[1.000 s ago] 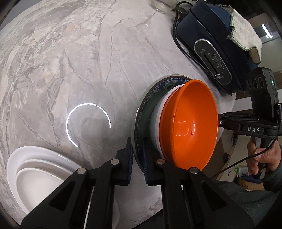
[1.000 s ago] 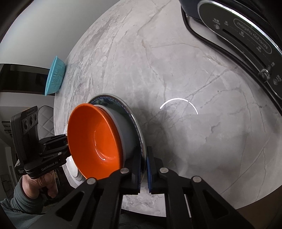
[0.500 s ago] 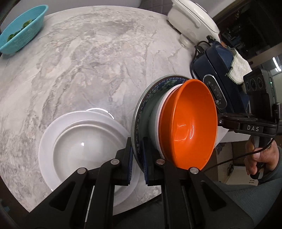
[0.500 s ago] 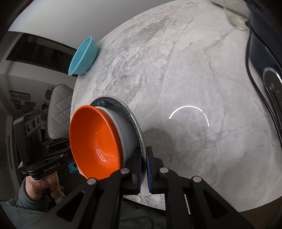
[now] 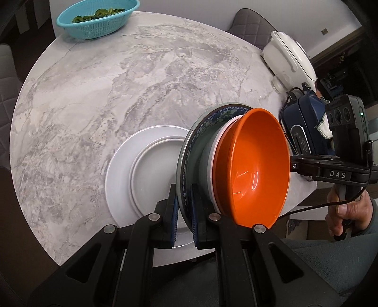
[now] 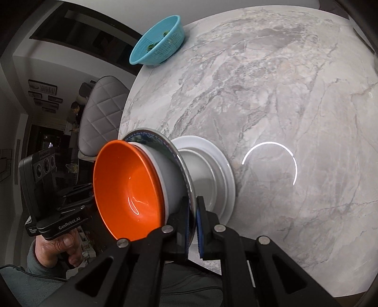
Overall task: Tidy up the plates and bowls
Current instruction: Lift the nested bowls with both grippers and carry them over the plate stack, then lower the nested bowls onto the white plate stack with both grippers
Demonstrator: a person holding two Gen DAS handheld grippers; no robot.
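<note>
**Both tools clamped on the patterned plate, stack held over the white plates**

Your left tool (image 5: 183, 212) has its jaws pinched narrow on the rim of the blue-patterned plate (image 5: 189, 151), one blue pad on each face of the rim. Your right tool (image 6: 193, 220) grips the same plate (image 6: 151, 139) on the opposite rim, jaws just as tight. The plate is carried between the two tools, clear of the tabletop (image 5: 94, 94).

On the plate sits a white bowl (image 5: 212, 151), and nested inside that is an orange bowl (image 5: 257, 165). From the left tool the bowls lie to the right of the pads; from the right tool the orange bowl (image 6: 127, 189) and the white bowl (image 6: 170, 174) lie to the left of the pads.

Just beyond and beneath your left tool, a large white plate (image 5: 118, 170) rests on the tabletop with a smaller white plate (image 5: 153, 170) stacked in it. The right tool sees the same white pair (image 6: 222, 165) just past its tips, partly hidden by the held plate.

Far ahead of both tools, a turquoise basket (image 5: 96, 21) with green leaves stands at the far edge of the tabletop. To the right of the left tool, near the edge, are a white appliance (image 5: 290, 59) and a dark blue appliance (image 5: 307, 125) with a cloth (image 5: 324, 128) on it. Your right hand (image 5: 347, 212) and left hand (image 6: 56, 250) each grasp a handle.
</note>
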